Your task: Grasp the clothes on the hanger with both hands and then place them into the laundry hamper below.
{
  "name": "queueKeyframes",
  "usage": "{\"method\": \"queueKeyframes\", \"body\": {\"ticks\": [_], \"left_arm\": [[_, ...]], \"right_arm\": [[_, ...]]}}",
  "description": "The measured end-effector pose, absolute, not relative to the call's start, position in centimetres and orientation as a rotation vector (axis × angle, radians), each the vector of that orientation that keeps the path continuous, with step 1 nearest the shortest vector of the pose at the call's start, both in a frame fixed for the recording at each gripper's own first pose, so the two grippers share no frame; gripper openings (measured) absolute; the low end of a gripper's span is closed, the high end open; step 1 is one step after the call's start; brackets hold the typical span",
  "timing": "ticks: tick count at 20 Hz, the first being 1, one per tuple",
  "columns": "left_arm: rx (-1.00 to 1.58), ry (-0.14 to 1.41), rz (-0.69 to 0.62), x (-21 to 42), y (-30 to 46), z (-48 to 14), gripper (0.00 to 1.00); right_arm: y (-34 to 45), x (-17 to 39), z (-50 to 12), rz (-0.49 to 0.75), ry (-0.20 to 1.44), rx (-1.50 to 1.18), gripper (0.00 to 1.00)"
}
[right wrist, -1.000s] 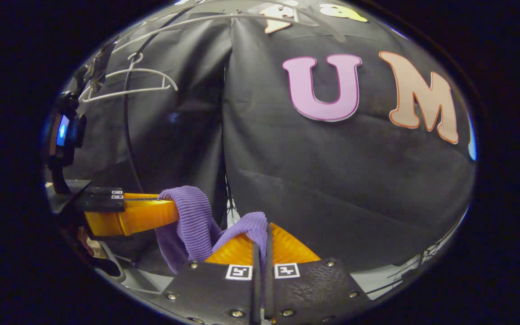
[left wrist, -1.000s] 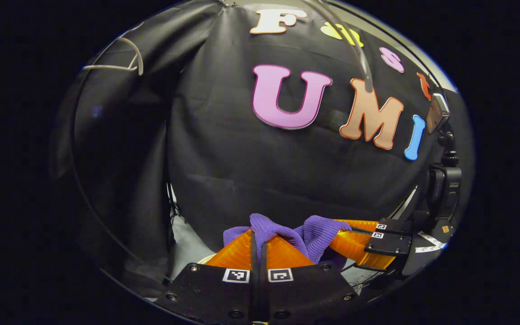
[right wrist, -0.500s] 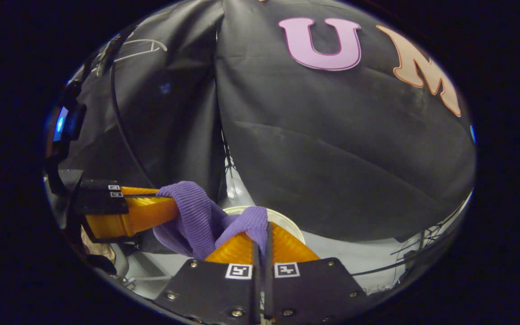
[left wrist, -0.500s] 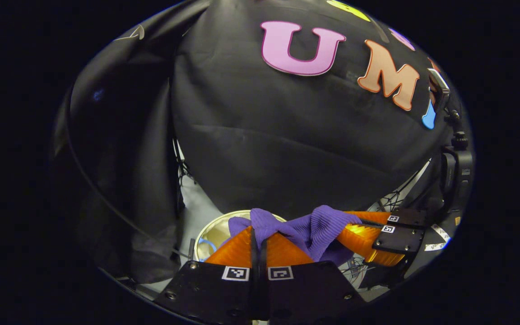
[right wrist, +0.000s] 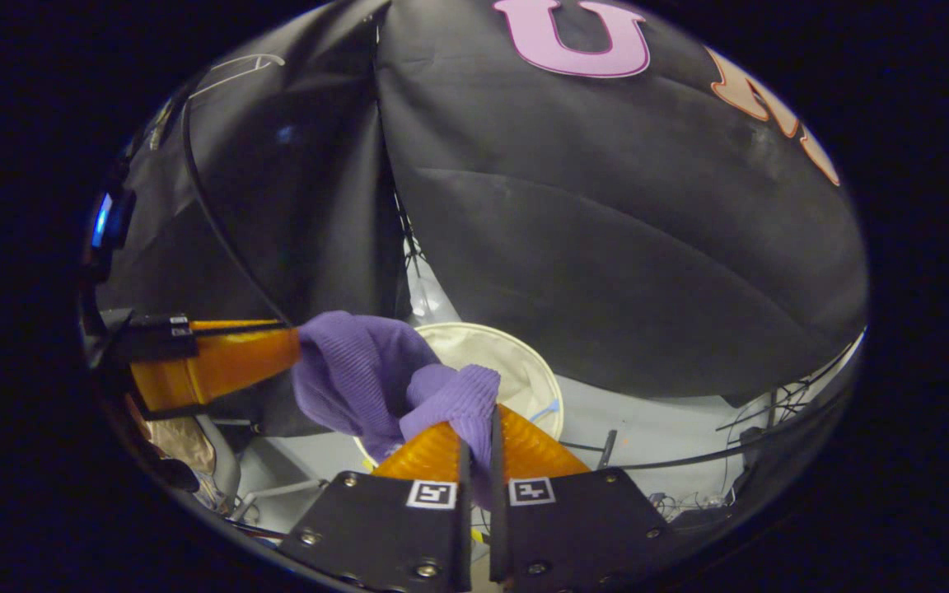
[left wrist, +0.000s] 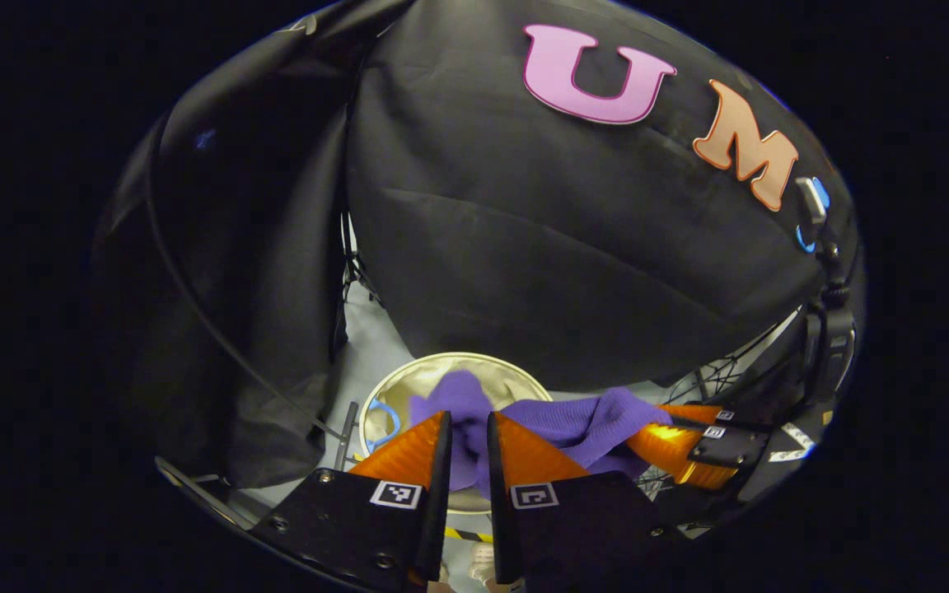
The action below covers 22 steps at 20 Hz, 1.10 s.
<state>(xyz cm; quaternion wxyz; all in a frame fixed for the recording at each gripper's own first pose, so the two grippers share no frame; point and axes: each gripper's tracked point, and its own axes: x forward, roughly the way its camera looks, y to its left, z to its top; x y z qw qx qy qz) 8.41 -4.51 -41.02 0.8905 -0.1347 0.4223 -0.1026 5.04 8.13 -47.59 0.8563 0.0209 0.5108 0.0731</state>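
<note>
Your left tool (left wrist: 466,428) has its fingers parted around the purple garment (left wrist: 573,424); your right tool (right wrist: 474,436) pinches it. Garment hangs above the hamper (right wrist: 516,362), near the booth wall.

Orange ribbed fingers (left wrist: 409,449) on black screwed blocks (square-code tags)

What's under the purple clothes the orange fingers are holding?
Under the purple clothes sits the round cream laundry hamper, open at the top. A blue loop shows by its rim. The cloth covers part of the hamper, so the rest of its inside is hidden.
</note>
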Motion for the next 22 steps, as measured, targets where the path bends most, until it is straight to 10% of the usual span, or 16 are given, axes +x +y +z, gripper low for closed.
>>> {"method": "queueKeyframes", "body": {"ticks": [3, 22], "left_arm": [[-0.254, 0.868, -0.221, 8.0, -3.6, -40.9, 0.25], [-0.17, 0.551, -0.306, 8.4, -5.1, -26.4, 0.25]], "right_arm": [[8.6, 4.5, -46.7, 0.164, 1.07, 0.056, 0.28], [5.4, 7.3, -31.6, 0.053, 0.741, 0.078, 0.28]]}}
